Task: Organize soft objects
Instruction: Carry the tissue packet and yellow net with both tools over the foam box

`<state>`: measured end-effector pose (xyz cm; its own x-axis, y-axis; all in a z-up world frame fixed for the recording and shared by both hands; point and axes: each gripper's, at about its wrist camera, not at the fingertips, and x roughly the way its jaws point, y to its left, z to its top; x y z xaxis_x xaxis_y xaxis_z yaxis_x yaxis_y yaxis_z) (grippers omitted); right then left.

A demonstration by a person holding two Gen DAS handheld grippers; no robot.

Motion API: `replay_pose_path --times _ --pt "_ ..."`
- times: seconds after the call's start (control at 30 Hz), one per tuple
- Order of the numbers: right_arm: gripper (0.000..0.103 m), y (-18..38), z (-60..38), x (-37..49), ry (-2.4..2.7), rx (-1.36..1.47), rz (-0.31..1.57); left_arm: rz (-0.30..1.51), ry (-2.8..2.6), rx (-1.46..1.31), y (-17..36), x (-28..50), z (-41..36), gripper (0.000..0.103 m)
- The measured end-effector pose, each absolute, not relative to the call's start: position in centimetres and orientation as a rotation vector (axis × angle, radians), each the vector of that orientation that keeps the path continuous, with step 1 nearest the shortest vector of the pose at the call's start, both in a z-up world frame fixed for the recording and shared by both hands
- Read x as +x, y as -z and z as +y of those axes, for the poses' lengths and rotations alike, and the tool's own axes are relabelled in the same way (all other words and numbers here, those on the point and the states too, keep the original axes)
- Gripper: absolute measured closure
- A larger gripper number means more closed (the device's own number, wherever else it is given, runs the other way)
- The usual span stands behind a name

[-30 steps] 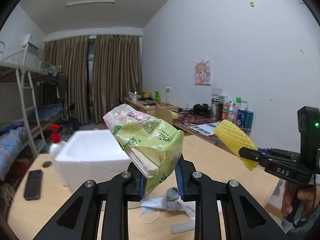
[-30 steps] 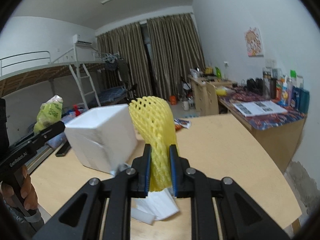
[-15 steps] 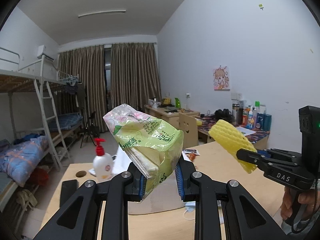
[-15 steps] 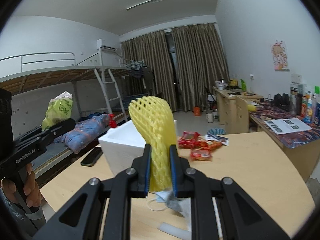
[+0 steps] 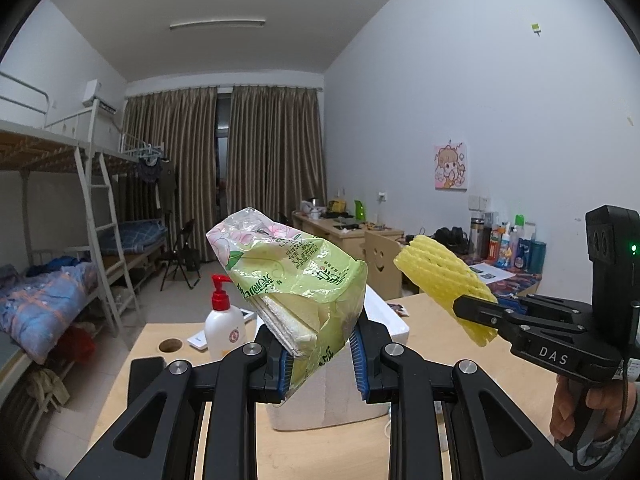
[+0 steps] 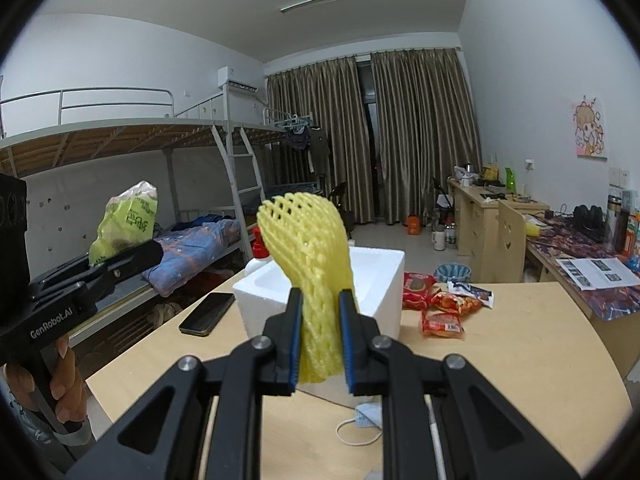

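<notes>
The left tongs (image 5: 320, 354) squeeze a green tissue pack (image 5: 294, 280) up in the air. The right tongs (image 6: 319, 338) squeeze a yellow foam net (image 6: 308, 264). A white foam box (image 6: 380, 276) sits on the wooden table (image 6: 520, 344) right behind both. At nine o'clock of the box lies a black phone (image 6: 207, 313); at three o'clock, red snack bags (image 6: 440, 306).

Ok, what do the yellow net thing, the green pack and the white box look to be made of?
Yellow net sleeve: soft foam mesh, matte, with open diamond holes, squashed between the pads. Green pack: thin glossy plastic film, crinkled, over what looks like folded tissue. White box: probably expanded polystyrene, with thick matte grainy walls.
</notes>
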<state>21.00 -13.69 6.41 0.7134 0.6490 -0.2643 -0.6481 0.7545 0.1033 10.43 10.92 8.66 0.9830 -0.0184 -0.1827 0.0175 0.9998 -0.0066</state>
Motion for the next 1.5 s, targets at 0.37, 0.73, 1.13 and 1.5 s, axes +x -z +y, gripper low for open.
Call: replay_pose_path --times 0.37,0.73,1.13,1.5 --pt "0.082 -7.2 -12.8 22.0 -0.715 0.005 0.282 0.174 0.029 -0.001 -9.7 12.6 10.7 0.077" --pt "0.082 -7.6 -11.8 24.3 -0.722 0.016 0.299 0.199 0.063 -0.005 -10.2 16.8 11.2 0.077" --pt "0.082 -7.4 -10.5 27.0 -0.74 0.02 0.327 0.256 0.097 -0.004 -9.5 22.4 11.0 0.077" --pt "0.082 -7.0 -10.1 29.0 -0.749 0.032 0.341 0.36 0.136 -0.007 -7.1 28.1 11.2 0.077"
